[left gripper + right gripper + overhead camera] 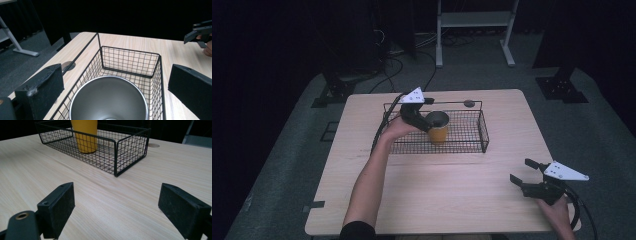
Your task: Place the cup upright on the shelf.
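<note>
A yellow cup [438, 131] with a steel inside [110, 100] stands upright in the left half of a black wire basket [484, 132] at the back of the wooden table. My left gripper [427, 122] hangs over the cup's rim, open, with one jaw on each side of it and a small gap on both sides. In the left gripper view [115, 87] the cup mouth lies between the jaws. My right gripper [520, 171] is open above bare table at the front right, empty. It [117, 207] points toward the basket [130, 147] and cup [85, 137].
A round grey cable hole [469, 103] sits in the tabletop just behind the basket. The basket's right half holds nothing. A white metal frame [472, 20] and black stands are on the floor beyond the table. Bare wood [437, 190] spans the table's front.
</note>
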Motion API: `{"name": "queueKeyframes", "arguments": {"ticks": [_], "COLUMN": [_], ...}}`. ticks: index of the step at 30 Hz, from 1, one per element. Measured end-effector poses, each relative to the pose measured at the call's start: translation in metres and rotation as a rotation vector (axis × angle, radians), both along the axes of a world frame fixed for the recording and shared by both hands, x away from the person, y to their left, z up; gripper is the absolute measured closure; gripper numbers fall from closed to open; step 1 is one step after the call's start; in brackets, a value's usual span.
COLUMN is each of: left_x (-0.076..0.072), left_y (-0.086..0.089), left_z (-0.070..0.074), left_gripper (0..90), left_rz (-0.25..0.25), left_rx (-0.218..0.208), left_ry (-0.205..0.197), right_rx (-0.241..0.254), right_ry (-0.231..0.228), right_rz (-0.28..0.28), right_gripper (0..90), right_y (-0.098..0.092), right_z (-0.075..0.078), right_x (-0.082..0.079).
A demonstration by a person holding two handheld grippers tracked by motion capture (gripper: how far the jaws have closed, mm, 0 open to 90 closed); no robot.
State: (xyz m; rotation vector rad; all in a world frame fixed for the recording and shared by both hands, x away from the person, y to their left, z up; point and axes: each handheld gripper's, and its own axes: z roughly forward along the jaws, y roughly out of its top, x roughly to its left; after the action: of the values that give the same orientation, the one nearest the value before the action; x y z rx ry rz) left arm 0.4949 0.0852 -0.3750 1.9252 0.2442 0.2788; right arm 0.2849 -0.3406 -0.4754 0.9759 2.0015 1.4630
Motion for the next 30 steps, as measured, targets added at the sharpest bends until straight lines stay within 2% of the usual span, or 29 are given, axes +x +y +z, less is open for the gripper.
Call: {"name": "queueKeyframes", "arguments": {"ticks": [18, 30], "left_x": [-0.022, -0.038], "left_y": [0.007, 0.014], "left_z": [0.008, 0.005], "left_gripper": [0.0, 0.0], "left_rz": [0.002, -0.003], "left_rx": [-0.042, -0.057], "left_ry": [-0.023, -0.022], "right_rx": [-0.002, -0.002], "right_ry": [0.001, 0.001], "right_rz": [-0.001, 0.000], "right_gripper": [12.7, 12.7], "right_y": [0.000, 0.000], "right_z": [0.000, 0.000], "right_x": [0.000, 0.000]}}
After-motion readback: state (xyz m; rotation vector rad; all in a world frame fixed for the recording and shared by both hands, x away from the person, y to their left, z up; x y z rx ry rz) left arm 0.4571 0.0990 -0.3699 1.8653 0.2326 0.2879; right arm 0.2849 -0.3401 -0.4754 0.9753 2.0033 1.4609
